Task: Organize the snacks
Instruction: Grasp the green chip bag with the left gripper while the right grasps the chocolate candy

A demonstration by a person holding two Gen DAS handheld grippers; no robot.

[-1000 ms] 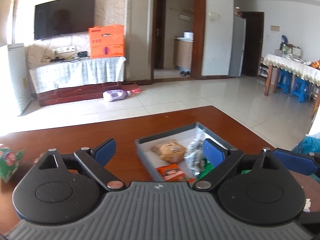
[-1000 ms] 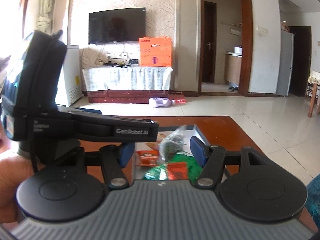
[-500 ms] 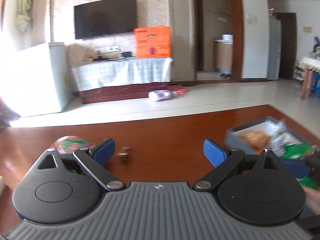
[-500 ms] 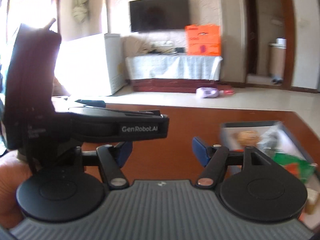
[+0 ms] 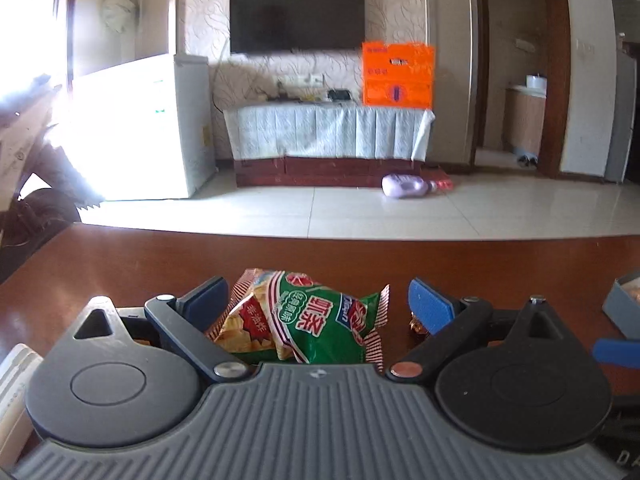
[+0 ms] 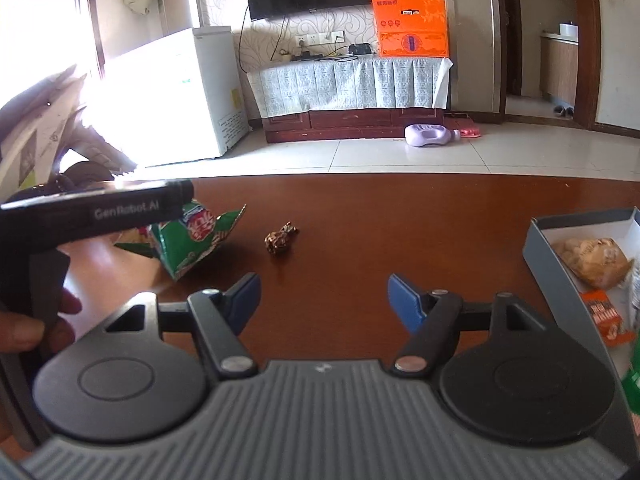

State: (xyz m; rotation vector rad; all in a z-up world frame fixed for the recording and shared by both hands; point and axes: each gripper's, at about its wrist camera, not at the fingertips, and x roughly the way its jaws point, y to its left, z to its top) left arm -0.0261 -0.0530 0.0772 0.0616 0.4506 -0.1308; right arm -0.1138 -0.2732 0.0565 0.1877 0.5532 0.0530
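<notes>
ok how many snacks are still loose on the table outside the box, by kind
green snack bag: 1
small brown wrapped candy: 1
total loose on the table, outside the grey box: 2

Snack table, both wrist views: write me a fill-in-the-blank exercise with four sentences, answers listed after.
1. The green snack bag lies between the open fingers of the ____ gripper.
2. Nothing lies between the fingers of the ____ gripper.
3. The small brown wrapped candy lies on the ____, outside the box.
4. The grey box holding snacks sits at the ____ edge of the right wrist view.

Missing words: left; right; table; right
</notes>
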